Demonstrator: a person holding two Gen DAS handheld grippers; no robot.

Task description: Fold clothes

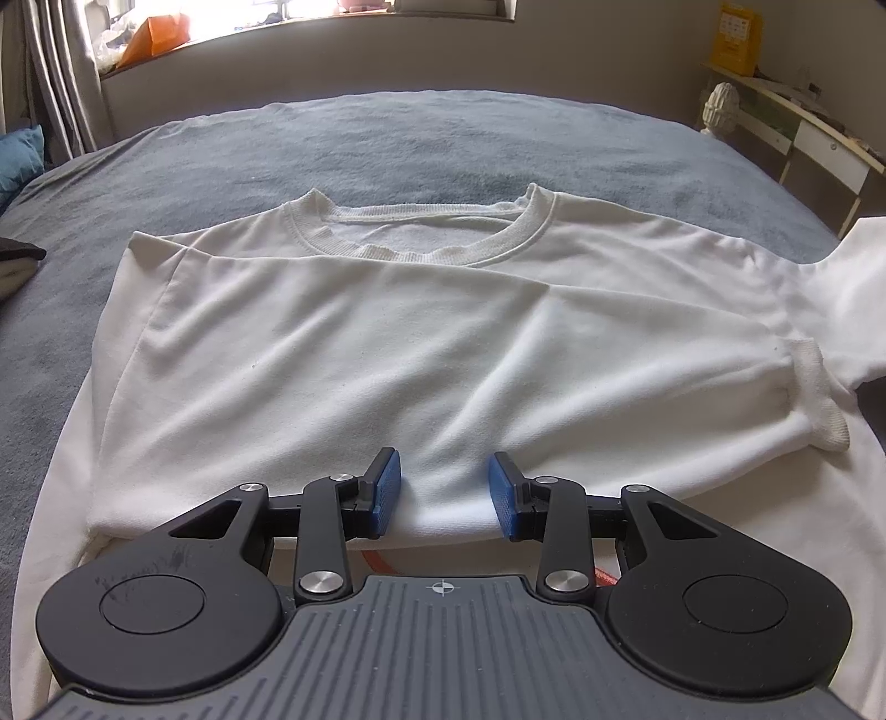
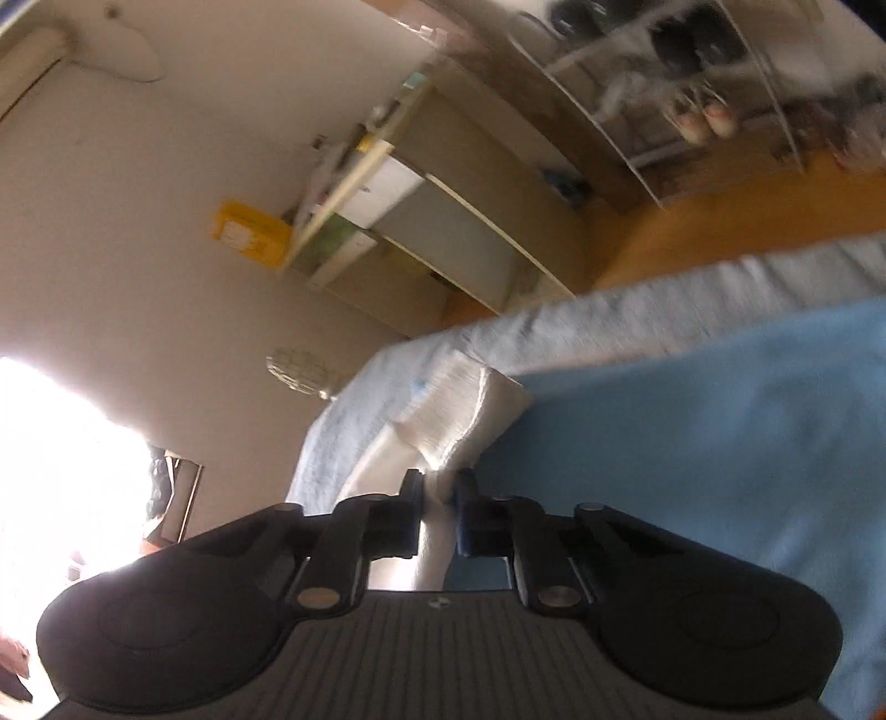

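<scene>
A white sweatshirt (image 1: 387, 332) lies flat on the grey-blue bed cover (image 1: 332, 149), ribbed collar (image 1: 421, 238) at the far side. One sleeve is folded across the body, and its ribbed cuff (image 1: 814, 399) lies at the right. My left gripper (image 1: 446, 490) hovers over the near fold, blue pads apart, the cloth between them flat and unpinched. The other sleeve (image 1: 853, 310) rises off the bed at the right edge. In the blurred, rolled right wrist view, my right gripper (image 2: 438, 501) is shut on that white sleeve, whose cuff (image 2: 443, 399) sticks out beyond the fingers.
Dark clothing (image 1: 16, 260) and a blue pillow (image 1: 19, 160) lie at the bed's left. A desk with drawers (image 1: 819, 144) and a yellow box (image 1: 733, 39) stand to the right. A shoe rack (image 2: 692, 111) stands on the wooden floor past the bed's edge.
</scene>
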